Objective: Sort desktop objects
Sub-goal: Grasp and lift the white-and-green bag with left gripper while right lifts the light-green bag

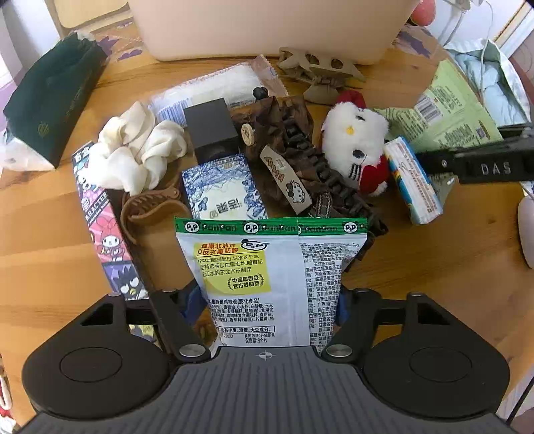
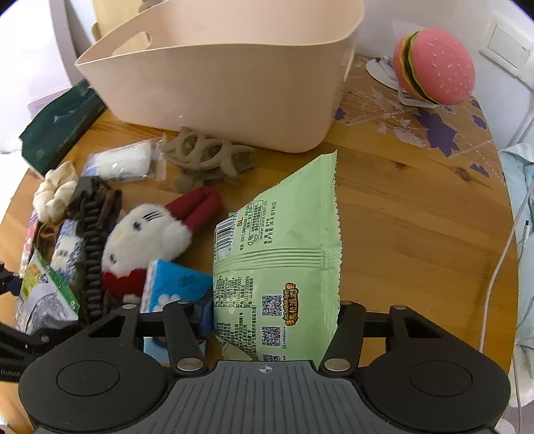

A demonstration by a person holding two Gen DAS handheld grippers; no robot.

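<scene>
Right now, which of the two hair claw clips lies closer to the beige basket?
The grey-beige claw clip, which lies just in front of the beige basket. The brown claw clip lies much farther away, under the cream scrunchie beside the blue-patterned tissue pack.

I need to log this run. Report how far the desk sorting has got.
Done: nothing shows as sorted; the beige bin's inside is hidden. In hand: the left gripper clamps a white PanPan snack bag, and the right gripper clamps a green snack bag. Left: the plush cat, white scrunchie, beige hair claw and blue tissue pack lie on the table.
</scene>
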